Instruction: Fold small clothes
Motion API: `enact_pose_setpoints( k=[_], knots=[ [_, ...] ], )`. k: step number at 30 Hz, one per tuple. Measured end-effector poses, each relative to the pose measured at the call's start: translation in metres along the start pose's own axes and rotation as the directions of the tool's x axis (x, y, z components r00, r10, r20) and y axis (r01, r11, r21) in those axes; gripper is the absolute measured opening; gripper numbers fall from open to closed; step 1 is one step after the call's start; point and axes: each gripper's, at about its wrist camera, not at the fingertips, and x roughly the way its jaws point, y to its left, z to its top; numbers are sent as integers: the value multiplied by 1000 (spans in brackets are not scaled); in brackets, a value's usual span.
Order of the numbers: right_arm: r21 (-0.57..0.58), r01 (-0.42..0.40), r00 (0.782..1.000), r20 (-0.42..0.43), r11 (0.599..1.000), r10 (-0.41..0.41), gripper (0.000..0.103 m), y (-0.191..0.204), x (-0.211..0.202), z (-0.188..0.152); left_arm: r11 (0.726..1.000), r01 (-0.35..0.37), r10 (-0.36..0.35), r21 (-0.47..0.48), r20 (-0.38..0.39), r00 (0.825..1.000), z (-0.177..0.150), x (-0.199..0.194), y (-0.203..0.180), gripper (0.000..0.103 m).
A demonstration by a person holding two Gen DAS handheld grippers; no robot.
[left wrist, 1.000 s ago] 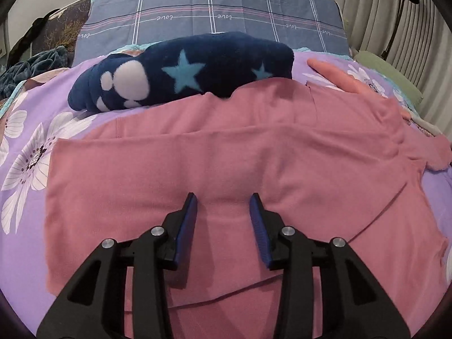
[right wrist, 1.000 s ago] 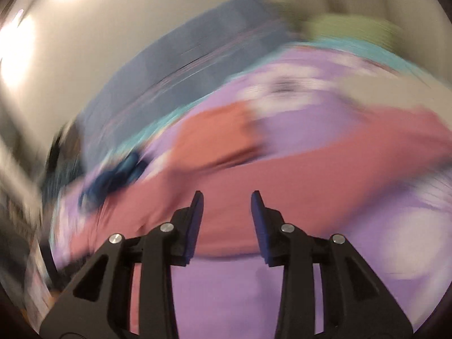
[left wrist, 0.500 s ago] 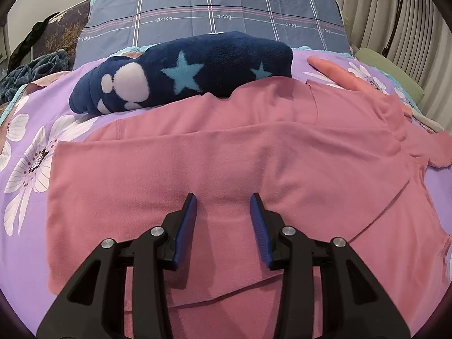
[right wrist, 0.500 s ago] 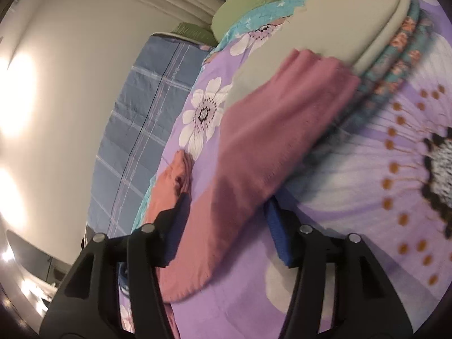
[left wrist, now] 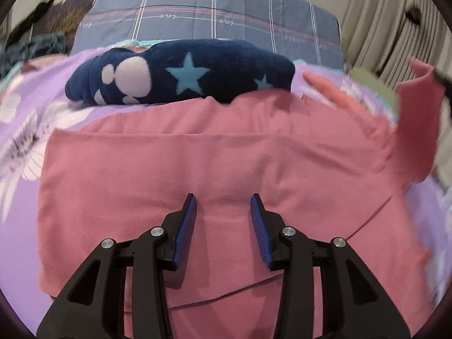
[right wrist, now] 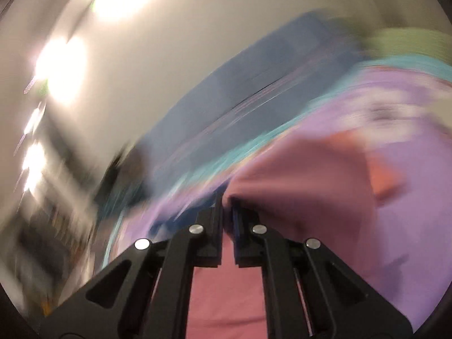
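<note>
Pink shirt (left wrist: 214, 155) is lying spread across the purple floral bedspread (left wrist: 19, 130), partly folded, with one layer lapping over another. Taking the shirt as the landmark: the left gripper (left wrist: 223, 206) is hanging over its near middle, jaws standing wide apart, with flat pink cloth showing between the blue pads (left wrist: 185, 226) and nothing pinched. Whether the pads are touching the cloth cannot be told. Beyond the shirt's far edge, a navy fleece bundle (left wrist: 180, 76) with light-blue stars and white paw prints is lying just against the hem. Behind that, a grey-blue plaid pillow (left wrist: 209, 19) is standing against the wall. At the shirt's far right, an orange garment (left wrist: 333, 90) is lying on the bedspread, and one corner of the shirt (left wrist: 418, 118) is being held raised off the bed there, blurred.

Right wrist view is heavily motion-blurred. Right gripper (right wrist: 227, 214) is showing its jaws drawn almost together, with a fold of the pink shirt (right wrist: 305, 186) pinched between the tips and bunching upward from them; more pink cloth is showing below the jaws. Purple bedspread (right wrist: 409, 226) is visible right of the fold.
</note>
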Motion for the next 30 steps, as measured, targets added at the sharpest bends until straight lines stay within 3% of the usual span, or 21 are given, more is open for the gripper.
enact_pose_setpoints(
  k=[2, 4, 6, 9, 12, 17, 18, 19, 20, 22, 24, 26, 27, 28, 29, 30],
  knots=[
    [-127, 4, 987, -161, 992, -25, 8, 28, 41, -34, 995, 58, -56, -82, 26, 998, 0, -7, 15, 41],
    [-185, -16, 947, -319, 983, -44, 15, 33, 70, -73, 985, 102, -95, -139, 53, 994, -1, -16, 28, 41],
    [-182, -24, 924, -380, 983, -47, 20, 29, 69, -97, 978, 136, -127, -161, 66, 990, -2, -22, 35, 40],
    [-127, -21, 916, -399, 992, -32, 29, 9, 58, -104, 962, 215, -205, -166, 75, 976, 0, -28, 36, 40],
    [-135, -10, 920, -389, 991, -44, 29, 7, 48, -99, 954, 248, -242, -167, 55, 969, 4, -24, 27, 41],
    [-118, 14, 922, -383, 993, -59, 29, -4, 46, -93, 983, 157, -161, -99, -35, 986, 2, -7, 5, 43],
    [-110, 20, 921, -384, 994, -61, 29, -7, 50, -96, 984, 151, -155, -95, -35, 987, 1, -5, 3, 39],
    [-98, 19, 922, -384, 995, -55, 29, -10, 50, -97, 984, 155, -159, -89, -30, 987, 2, -4, 1, 26],
    [-90, 17, 922, -383, 996, -51, 29, -12, 51, -98, 982, 168, -172, -86, -35, 985, 4, -4, 0, 5],
    [-82, 12, 924, -379, 997, -42, 30, -13, 49, -98, 981, 176, -177, -80, -12, 984, 7, -13, -4, 5],
    [-90, 10, 923, -382, 996, -44, 30, -11, 48, -96, 982, 184, -182, -31, 59, 981, 15, -37, -9, 5],
    [-103, -12, 923, -384, 995, -28, 32, -7, 44, -92, 988, 156, -152, -21, 115, 982, 21, -58, -8, 10],
    [-109, -27, 925, -380, 994, -17, 34, -3, 42, -87, 993, 120, -116, -22, 128, 985, 22, -64, -6, 33],
    [-116, -41, 928, -373, 992, -6, 34, 0, 39, -83, 997, 67, -63, -22, 145, 987, 21, -72, -2, 45],
    [-130, -59, 931, -364, 990, 7, 35, 6, 37, -76, 999, 30, -26, -17, 168, 985, 18, -78, 2, 52],
    [-139, -74, 932, -363, 987, 19, 35, 10, 37, -72, 1000, 2, -1, -9, 179, 984, 15, -82, 6, 52]
  ],
)
